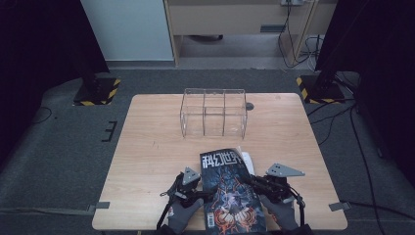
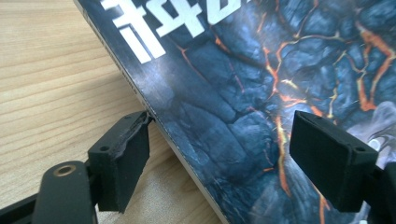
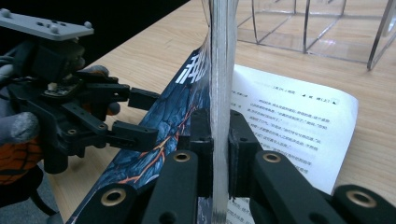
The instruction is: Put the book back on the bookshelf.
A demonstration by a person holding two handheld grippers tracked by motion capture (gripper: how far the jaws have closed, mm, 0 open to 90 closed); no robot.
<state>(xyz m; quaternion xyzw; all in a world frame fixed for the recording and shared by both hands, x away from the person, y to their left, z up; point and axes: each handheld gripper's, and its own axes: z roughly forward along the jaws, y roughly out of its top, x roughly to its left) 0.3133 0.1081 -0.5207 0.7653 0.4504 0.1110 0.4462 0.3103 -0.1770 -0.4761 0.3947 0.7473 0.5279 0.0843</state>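
A magazine (image 1: 230,191) with a dark lava-patterned cover lies near the table's front edge, partly opened. My right gripper (image 1: 252,182) is shut on a raised sheaf of its pages (image 3: 218,70), which stands on edge between the pads (image 3: 239,135). Beside them a white printed page (image 3: 289,121) lies flat. My left gripper (image 1: 206,193) is open at the magazine's left side. In the left gripper view its jaws (image 2: 222,137) straddle the spine edge of the cover (image 2: 243,84), with one pad (image 2: 126,149) against the spine and the other above the cover. The right gripper view shows the left gripper (image 3: 149,116) over the cover (image 3: 173,116).
A clear acrylic box (image 1: 214,111) with three compartments stands at the back middle of the wooden table (image 1: 147,161), and appears again as the box (image 3: 322,28) beyond the pages. Two gloved hands hold the grippers at the front edge.
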